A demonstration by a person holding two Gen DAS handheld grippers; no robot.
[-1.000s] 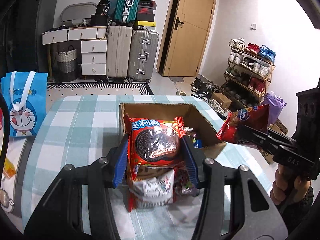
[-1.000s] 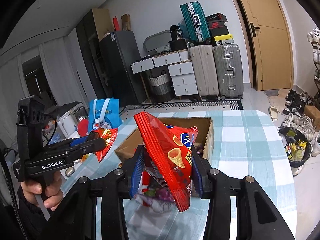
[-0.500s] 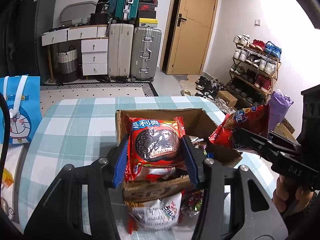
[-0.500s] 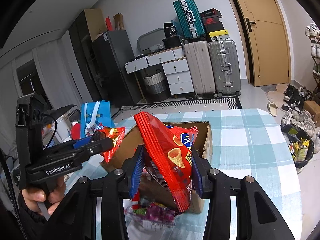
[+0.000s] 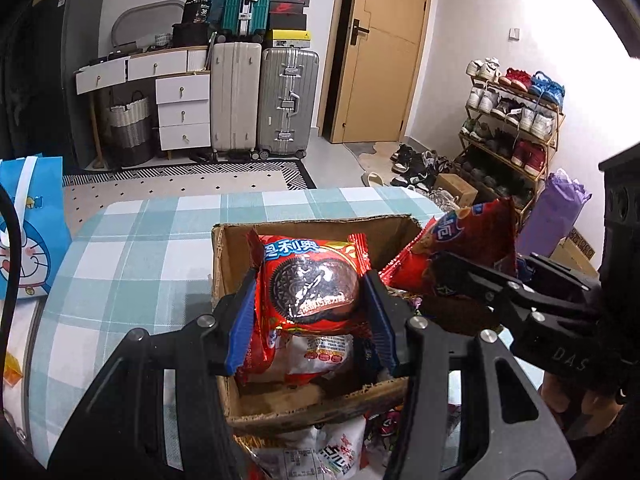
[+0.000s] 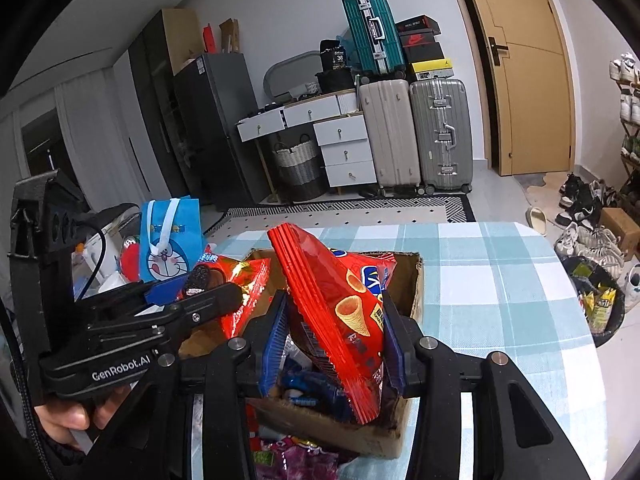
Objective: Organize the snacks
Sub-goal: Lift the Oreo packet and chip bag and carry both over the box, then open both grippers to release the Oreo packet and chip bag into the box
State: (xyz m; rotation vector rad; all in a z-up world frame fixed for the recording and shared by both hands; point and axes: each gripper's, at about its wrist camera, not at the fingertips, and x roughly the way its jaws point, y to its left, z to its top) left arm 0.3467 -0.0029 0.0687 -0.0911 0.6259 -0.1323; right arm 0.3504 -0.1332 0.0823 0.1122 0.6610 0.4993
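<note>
My left gripper (image 5: 310, 280) is shut on a red Oreo cookie pack (image 5: 308, 292), which hangs over the open cardboard box (image 5: 320, 224) on the checked tablecloth. In the right wrist view my right gripper (image 6: 334, 312) is shut on a red cone-snack bag (image 6: 340, 300), whose lower end dips into the same box (image 6: 416, 288). The two grippers stand side by side above the box. The left gripper (image 6: 216, 296) with its Oreo pack (image 6: 240, 280) shows at the left of the right wrist view. At the right of the left wrist view the right gripper (image 5: 448, 268) holds its bag (image 5: 468, 236). Other packets lie inside the box.
Loose snack packets (image 5: 320, 452) lie on the table (image 5: 140, 248) in front of the box. A blue cartoon gift bag (image 6: 170, 240) stands at the table's left. Beyond the table's right edge sits a bin (image 6: 596, 304); suitcases, drawers and a shoe rack line the room.
Both grippers have moved forward and down with their packs. They now hang over the box opening, which sits lower and nearer in both views.
</note>
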